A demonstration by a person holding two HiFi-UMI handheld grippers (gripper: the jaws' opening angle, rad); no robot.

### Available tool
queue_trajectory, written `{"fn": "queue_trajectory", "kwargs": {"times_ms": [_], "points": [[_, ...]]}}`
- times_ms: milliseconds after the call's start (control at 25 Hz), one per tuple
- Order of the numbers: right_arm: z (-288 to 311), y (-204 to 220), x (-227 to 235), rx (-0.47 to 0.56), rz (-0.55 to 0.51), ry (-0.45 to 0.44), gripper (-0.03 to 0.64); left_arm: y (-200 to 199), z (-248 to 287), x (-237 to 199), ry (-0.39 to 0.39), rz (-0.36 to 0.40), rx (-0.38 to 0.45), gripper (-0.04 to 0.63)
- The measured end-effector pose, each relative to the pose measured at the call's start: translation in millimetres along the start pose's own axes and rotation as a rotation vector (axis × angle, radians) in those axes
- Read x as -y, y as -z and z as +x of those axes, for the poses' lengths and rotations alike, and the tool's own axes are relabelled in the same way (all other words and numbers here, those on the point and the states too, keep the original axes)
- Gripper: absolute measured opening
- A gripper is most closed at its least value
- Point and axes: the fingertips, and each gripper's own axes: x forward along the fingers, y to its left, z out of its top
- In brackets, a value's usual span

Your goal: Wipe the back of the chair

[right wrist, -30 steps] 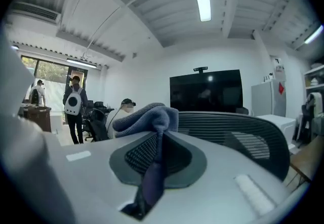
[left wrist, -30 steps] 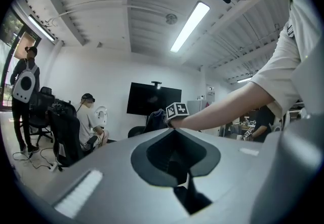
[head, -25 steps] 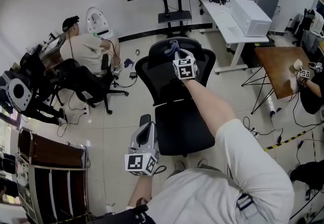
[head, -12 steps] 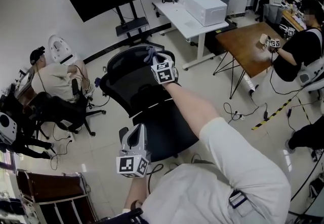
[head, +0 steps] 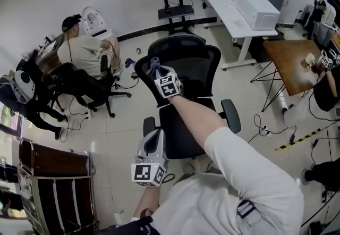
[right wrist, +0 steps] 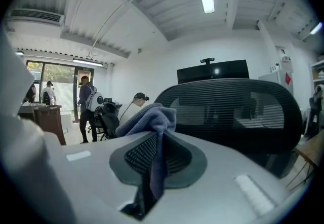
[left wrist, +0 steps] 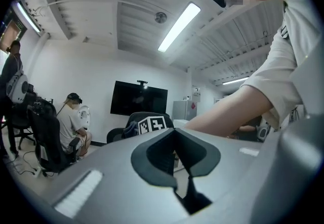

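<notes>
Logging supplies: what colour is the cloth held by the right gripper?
The cloth is greyish blue, and it shows best in the right gripper view.

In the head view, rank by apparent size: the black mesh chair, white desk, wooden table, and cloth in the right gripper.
1. black mesh chair: clearly largest and nearest.
2. white desk and wooden table: look about alike, so unranked.
3. cloth: smallest, pinched in the right gripper.
</notes>
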Motion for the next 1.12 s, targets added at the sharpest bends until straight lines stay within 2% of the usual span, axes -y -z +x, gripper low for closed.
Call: {"fn": "queue_trajectory", "kwargs": {"times_ms": [120,240,360,560,640,760,880,960,1120], "points": [[7,4,10,-0.005,0.021,-0.003,0.032,13,3,6,0.000,-0.016,-0.030,0.127],[7,-1,43,-0.015,0.020,0.035,0.032,6,21,3,0.015,-0.034,-0.042,0.127],[-13,7,93,-0.029,0.019,0.120,0.032,0,28,1,0.052,-0.028,-0.036,0.127],[-85,35,186,-0.048,0.011,0.281,0.032,5,24,20,0.131,-0.025,-0.039,0.127],[-104,47,205,-0.074,0.024,0.294,0.032,9,23,30,0.153,-0.027,-0.048,0.127],[-108,40,216,-0.067,0.002,0.282,0.032,7,35,44,0.166,-0.025,-0.060,0.127],[-76,35,194,-0.049,0.000,0.212,0.032,6,55,41,0.146,-0.021,-0.065,0.127],[-41,54,149,-0.076,-0.003,0.136,0.032,13,53,31,0.120,-0.018,-0.066,0.127],[39,63,40,-0.104,-0.020,-0.031,0.032,9,53,4,0.048,-0.019,-0.061,0.127]]}}
